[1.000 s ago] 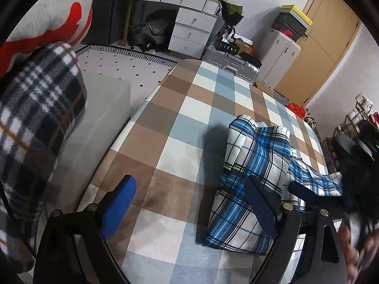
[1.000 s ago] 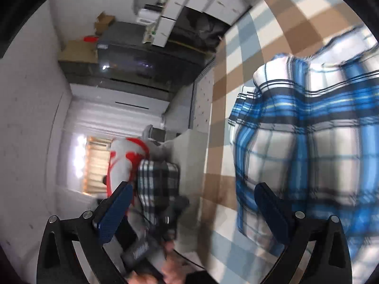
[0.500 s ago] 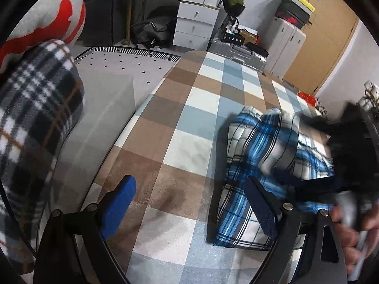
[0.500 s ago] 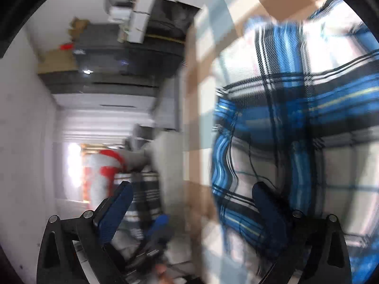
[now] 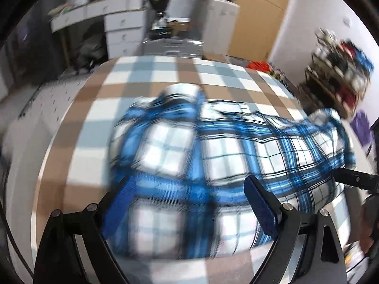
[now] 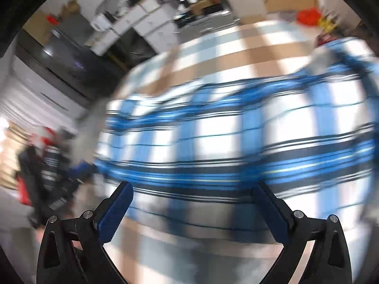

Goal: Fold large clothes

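Both tools, left tool [image 5: 189, 203] and right tool [image 6: 191, 209], gape wide, empty, over the blue plaid shirt [image 5: 213, 156] on the bed [image 5: 146, 75]. I should pinch matching hem corners and fold evenly.

No readable text, labels, brands, numbers or signs in either view. Both frames are motion-blurred; any print on the boxes, drawers and shelf clutter in the background is too smeared and small to read.

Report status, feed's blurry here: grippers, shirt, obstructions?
Left gripper open, empty. Right gripper open, empty. Blue plaid shirt lying bunched on checked bed cover. Nothing blocking.
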`<state>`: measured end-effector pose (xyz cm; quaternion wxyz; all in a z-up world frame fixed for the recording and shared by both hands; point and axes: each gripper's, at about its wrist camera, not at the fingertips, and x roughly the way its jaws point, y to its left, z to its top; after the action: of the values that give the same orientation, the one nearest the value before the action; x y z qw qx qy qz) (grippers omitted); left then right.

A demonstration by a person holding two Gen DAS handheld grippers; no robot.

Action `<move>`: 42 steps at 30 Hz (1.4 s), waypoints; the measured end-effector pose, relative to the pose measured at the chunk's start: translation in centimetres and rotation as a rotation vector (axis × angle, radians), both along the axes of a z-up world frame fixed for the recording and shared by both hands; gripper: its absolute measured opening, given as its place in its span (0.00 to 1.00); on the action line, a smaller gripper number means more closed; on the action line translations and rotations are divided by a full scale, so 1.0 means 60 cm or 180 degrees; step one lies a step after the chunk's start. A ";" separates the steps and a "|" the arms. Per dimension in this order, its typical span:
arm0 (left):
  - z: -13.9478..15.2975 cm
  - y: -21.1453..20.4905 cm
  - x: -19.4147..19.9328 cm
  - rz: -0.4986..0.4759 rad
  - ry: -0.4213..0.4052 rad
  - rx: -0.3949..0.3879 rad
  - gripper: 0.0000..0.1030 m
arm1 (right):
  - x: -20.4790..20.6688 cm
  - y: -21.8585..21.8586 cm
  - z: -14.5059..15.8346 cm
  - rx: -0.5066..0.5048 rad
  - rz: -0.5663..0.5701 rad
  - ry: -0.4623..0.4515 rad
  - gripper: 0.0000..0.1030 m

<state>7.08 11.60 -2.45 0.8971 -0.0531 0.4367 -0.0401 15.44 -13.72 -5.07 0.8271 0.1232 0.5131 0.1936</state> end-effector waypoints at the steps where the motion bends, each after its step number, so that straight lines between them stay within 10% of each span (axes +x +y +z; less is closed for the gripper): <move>1: -0.006 -0.012 0.012 -0.0050 0.0027 0.0057 0.87 | 0.002 -0.011 0.004 -0.0297 -0.0083 -0.0054 0.99; 6: -0.073 -0.006 0.060 0.0180 0.0524 0.0274 0.87 | 0.041 -0.047 -0.011 -0.0930 -0.0268 -0.0107 0.99; 13: -0.082 0.040 0.063 0.0317 0.0569 0.0187 0.89 | 0.066 -0.006 -0.102 -0.1544 -0.0064 0.0156 1.00; 25: -0.087 0.150 -0.001 0.0659 0.0780 0.0378 0.94 | 0.021 0.099 -0.100 -0.1315 0.0527 0.0069 1.00; 30: -0.026 0.175 -0.065 0.0914 0.0404 0.0424 0.94 | -0.037 0.167 -0.099 -0.1457 0.0768 -0.0039 1.00; 37: 0.021 0.109 -0.107 0.0634 -0.0105 0.0309 0.94 | -0.048 0.126 -0.044 -0.1127 0.0462 -0.0112 0.94; 42: -0.027 0.046 -0.071 0.0097 0.0163 0.0697 0.94 | 0.009 0.088 -0.019 -0.1541 0.0090 -0.0300 0.95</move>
<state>2.85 14.38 -4.09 0.8866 0.0376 0.4604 0.0228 15.96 -8.45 -6.23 0.8528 -0.0949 0.5070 0.0821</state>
